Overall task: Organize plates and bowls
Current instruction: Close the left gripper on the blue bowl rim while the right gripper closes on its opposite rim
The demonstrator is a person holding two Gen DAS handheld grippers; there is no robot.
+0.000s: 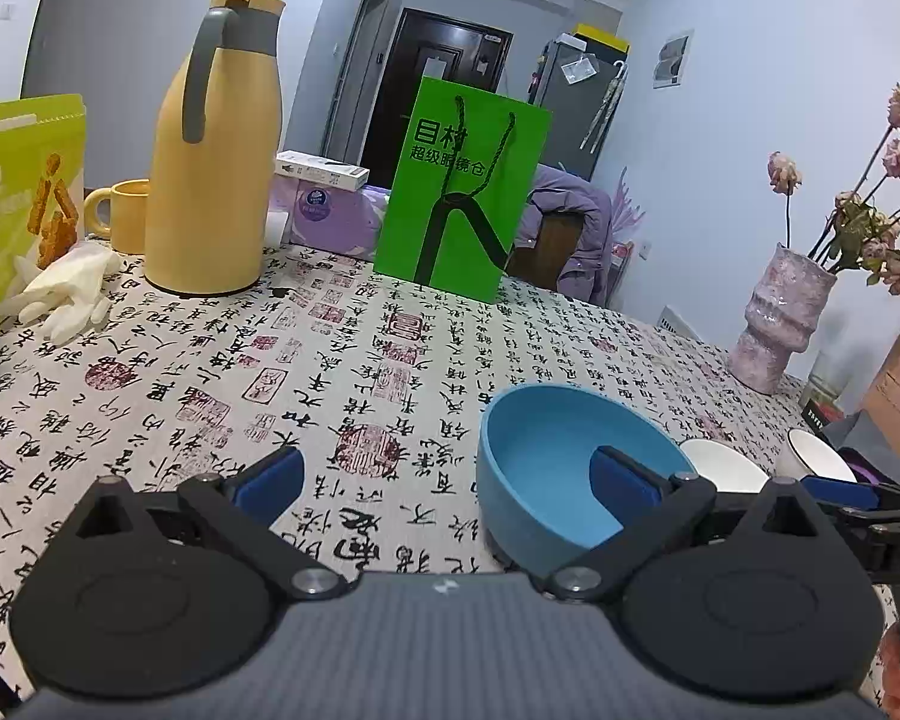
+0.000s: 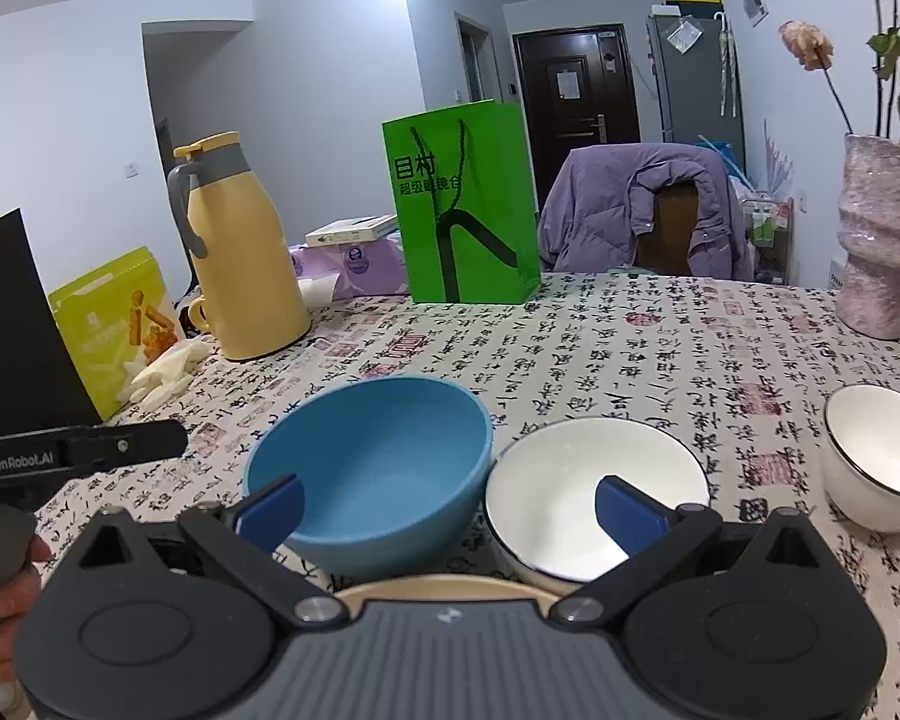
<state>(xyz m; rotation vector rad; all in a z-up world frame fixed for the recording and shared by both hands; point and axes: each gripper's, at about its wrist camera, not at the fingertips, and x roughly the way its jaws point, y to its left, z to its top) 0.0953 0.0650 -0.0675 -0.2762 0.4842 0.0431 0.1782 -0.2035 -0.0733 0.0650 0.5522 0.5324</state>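
we see a desk [image 2: 630, 330] draped in a cloth printed with black calligraphy and red seals. the round blue bowl [image 2: 372, 468] sits near its front edge, touching a white bowl with a dark rim [image 2: 594, 492]; a second white bowl [image 2: 876, 456] stands apart to the right. our left tool [image 1: 444, 474] is spread open, its right finger in front of the blue bowl. our right tool [image 2: 447, 507] is also open, over both bowls. a yellow thermos jug [image 2: 240, 264] and green paper bag [image 2: 462, 204] stand behind.
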